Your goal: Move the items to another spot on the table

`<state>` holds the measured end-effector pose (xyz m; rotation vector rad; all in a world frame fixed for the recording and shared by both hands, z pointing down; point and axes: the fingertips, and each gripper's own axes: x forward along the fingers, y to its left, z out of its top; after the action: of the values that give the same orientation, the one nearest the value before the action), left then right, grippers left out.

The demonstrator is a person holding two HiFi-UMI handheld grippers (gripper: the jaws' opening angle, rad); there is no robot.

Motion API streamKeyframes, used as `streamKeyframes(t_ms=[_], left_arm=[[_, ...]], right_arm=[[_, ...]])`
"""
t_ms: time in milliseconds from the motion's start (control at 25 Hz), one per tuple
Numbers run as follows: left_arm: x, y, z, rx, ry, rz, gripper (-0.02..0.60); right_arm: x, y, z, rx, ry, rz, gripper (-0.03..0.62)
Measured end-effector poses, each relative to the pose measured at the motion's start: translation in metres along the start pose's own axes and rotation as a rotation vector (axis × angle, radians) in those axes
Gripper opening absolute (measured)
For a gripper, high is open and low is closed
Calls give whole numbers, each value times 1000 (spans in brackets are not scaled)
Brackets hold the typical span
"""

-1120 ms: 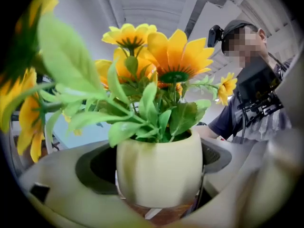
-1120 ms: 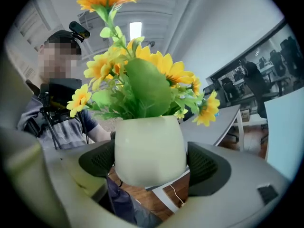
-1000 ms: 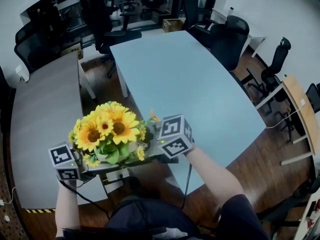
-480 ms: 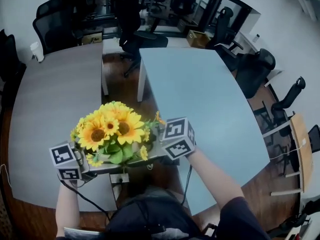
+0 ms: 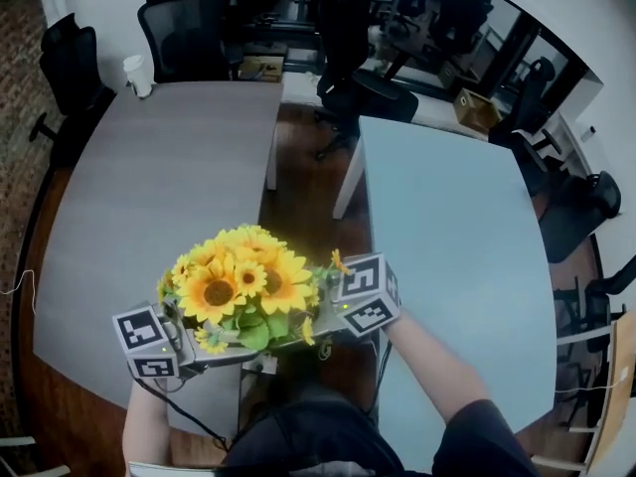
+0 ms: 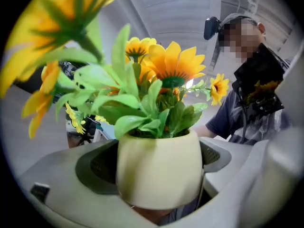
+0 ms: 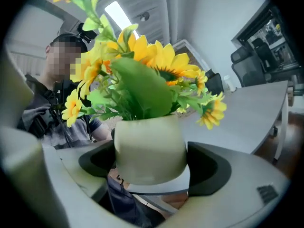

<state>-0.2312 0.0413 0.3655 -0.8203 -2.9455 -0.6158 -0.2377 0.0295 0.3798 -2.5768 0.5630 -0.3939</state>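
Note:
A cream pot (image 6: 159, 163) of yellow sunflowers (image 5: 243, 284) hangs in the air, held from both sides. My left gripper (image 6: 159, 177) is shut on the pot, its dark pads (image 6: 97, 167) against the pot's wall. From the opposite side my right gripper (image 7: 149, 167) is shut on the same pot (image 7: 149, 146). In the head view the left gripper (image 5: 177, 338) is at the bouquet's lower left and the right gripper (image 5: 333, 316) at its right. The flowers hide the pot from above. The bouquet hovers over the gap between two tables, close to the person's body.
A grey table (image 5: 149, 187) lies ahead on the left, with a paper cup (image 5: 136, 74) at its far corner. A light blue table (image 5: 452, 256) lies on the right. Wooden floor (image 5: 303, 182) shows between them. Black office chairs (image 5: 184, 3) stand behind the tables.
The view has swung to the left: the grey table now fills the left and the blue table has slid right. Both grippers keep the same hold on the pot.

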Motion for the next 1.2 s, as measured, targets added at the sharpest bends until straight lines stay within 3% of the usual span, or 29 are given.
streamKeyframes(t_ms=[160, 320, 760, 1200], left_arm=[[19, 25, 12, -38, 33, 87, 506], [54, 42, 19, -31, 109, 118, 506], [140, 62, 56, 17, 194, 75, 506], [175, 66, 64, 87, 237, 24, 506]], right_arm=[[-21, -27, 17, 3, -55, 71, 472], [-54, -48, 22, -16, -73, 102, 472], [-142, -77, 44, -47, -159, 62, 472], [-176, -85, 45, -99, -202, 3, 471]])
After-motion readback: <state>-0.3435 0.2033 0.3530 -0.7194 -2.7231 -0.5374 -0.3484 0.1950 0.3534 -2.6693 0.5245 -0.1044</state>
